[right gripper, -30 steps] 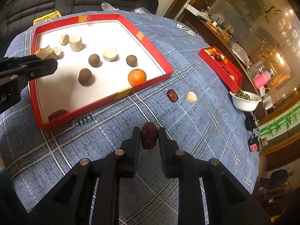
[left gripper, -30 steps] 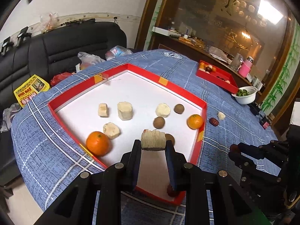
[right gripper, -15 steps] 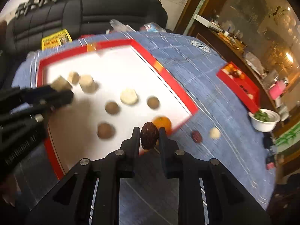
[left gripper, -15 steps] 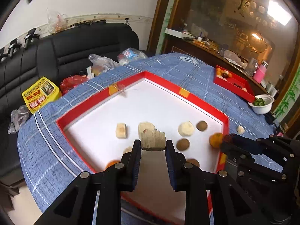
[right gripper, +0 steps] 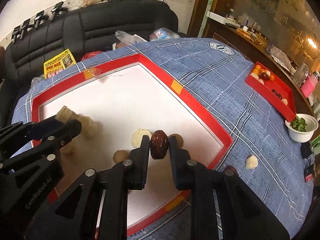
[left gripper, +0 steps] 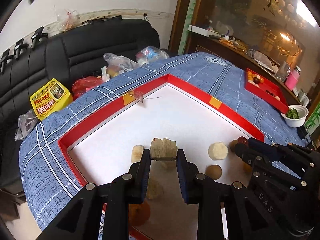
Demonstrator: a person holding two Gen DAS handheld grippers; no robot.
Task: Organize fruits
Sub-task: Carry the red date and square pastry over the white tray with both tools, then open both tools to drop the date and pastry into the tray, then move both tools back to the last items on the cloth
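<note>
Left claw (left gripper: 163, 153) clamped on a pale fibrous chunk (left gripper: 163, 148). Right claw (right gripper: 159, 143) clamped on a dark red date (right gripper: 159, 144). Both hang above the red tray (right gripper: 202, 111).

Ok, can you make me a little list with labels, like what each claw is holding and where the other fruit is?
left gripper: shut on a tan fibrous chunk
right gripper: shut on a dark red date
big tray: red rim, white floor, pale chunks and brown round fruits inside
on the cloth: one pale piece beside the big tray
small tray: red, holds mixed fruit
bowl: white, green leaves inside
</note>
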